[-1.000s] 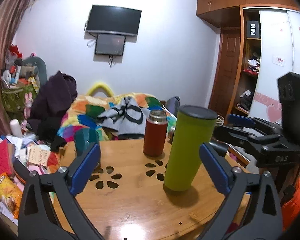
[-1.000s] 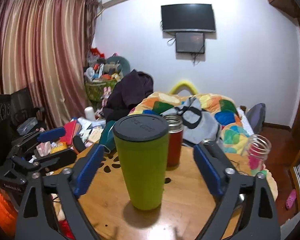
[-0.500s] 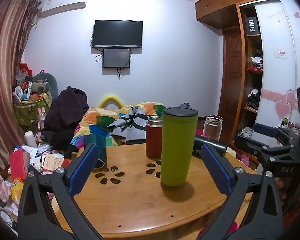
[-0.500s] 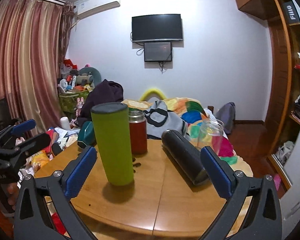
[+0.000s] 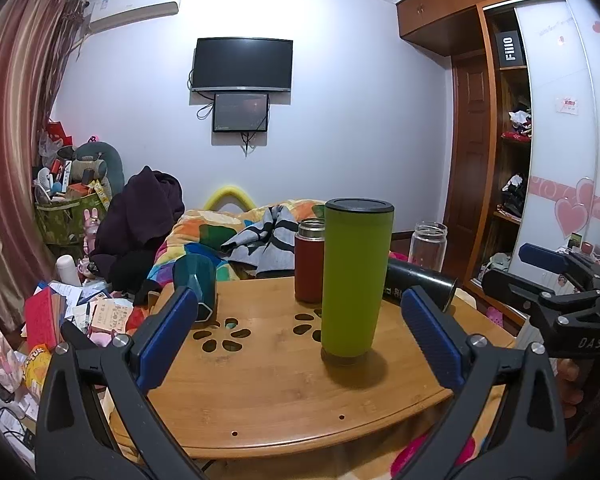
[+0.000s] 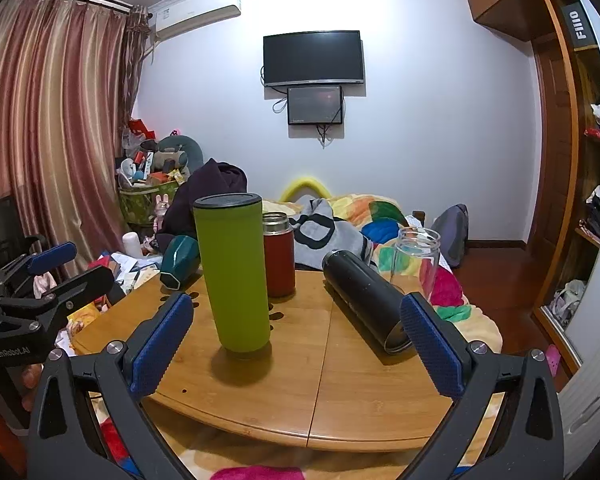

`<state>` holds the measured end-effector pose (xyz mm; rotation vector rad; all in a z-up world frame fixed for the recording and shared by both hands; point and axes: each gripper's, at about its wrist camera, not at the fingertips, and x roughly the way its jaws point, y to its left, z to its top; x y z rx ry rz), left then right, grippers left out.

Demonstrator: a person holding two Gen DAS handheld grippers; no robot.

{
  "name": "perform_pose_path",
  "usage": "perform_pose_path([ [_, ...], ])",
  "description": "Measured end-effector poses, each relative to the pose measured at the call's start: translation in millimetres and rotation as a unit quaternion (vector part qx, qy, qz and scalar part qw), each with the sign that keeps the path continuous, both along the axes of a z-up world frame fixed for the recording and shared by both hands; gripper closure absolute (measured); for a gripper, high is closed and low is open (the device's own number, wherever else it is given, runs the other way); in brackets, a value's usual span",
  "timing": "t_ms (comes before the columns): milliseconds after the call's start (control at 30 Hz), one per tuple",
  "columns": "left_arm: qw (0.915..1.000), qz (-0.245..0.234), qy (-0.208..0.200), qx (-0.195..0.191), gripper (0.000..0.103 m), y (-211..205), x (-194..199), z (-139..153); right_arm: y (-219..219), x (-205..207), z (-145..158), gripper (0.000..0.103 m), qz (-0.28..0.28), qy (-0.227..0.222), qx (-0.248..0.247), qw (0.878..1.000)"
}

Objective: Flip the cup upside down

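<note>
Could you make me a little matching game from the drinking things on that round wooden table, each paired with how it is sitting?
Things:
1. tall lime-green tumbler with a black end
2. black cylindrical flask
3. clear glass jar
4. dark red steel-topped flask

States:
A. lying on its side
B. upright, open mouth up, at the far right edge
C. upright, wider black end on top
D. upright, just behind the green one

Pairs: 1-C, 2-A, 3-B, 4-D

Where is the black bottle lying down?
In the right wrist view, the black bottle lies on its side on the wooden table, right of the green cup, beside the glass jar.
</note>
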<state>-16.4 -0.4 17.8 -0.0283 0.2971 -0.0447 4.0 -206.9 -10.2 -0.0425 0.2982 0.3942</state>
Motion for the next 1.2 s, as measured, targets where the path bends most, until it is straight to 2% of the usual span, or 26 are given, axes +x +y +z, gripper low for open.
perform_pose_path([
  [1200,0.9993,-0.032,0.007,-0.017,0.000,1.2,0.5,-2.8,2.6,1.1,6.1,0.000,0.001,-0.003,0.001,1.000],
])
